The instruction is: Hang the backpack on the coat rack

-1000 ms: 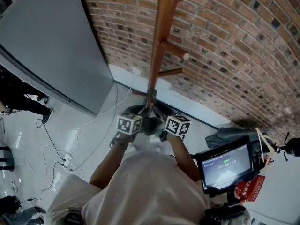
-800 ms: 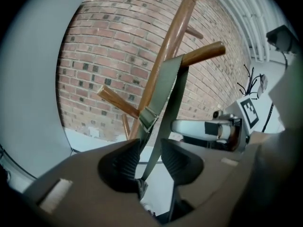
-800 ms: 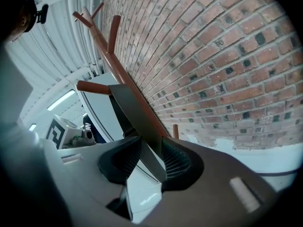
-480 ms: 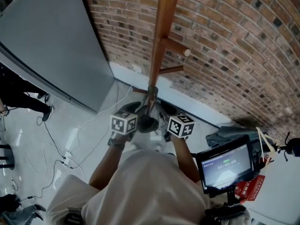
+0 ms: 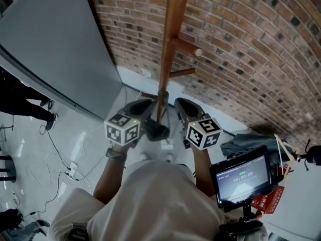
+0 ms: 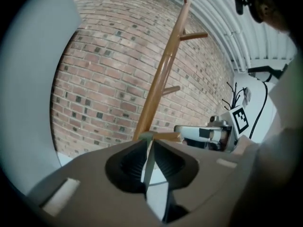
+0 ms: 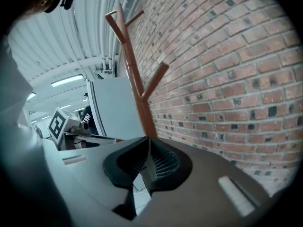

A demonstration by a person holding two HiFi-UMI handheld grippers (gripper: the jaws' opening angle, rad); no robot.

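Note:
A tall wooden coat rack (image 5: 173, 39) with bare pegs stands against the brick wall; it also rises ahead in the left gripper view (image 6: 161, 79) and the right gripper view (image 7: 135, 74). A grey-blue fabric bundle (image 5: 241, 145), which may be the backpack, lies on the floor at the right, away from both grippers. My left gripper (image 5: 145, 104) and right gripper (image 5: 179, 103) are held side by side in front of the rack's foot. Both pairs of jaws are closing to a narrow slit, left gripper (image 6: 147, 143), right gripper (image 7: 149, 143), with nothing between them. A dark shape (image 5: 156, 131) lies below them, unclear.
A grey panel (image 5: 55, 49) leans at the left of the brick wall (image 5: 261, 49). Cables (image 5: 75, 169) trail over the pale floor. A monitor on a stand (image 5: 241, 177) is at my right. A person's legs (image 5: 20, 104) show at the far left.
Both grippers have risen toward my head and spread slightly apart. Their noses now show pointing at the rack's foot.

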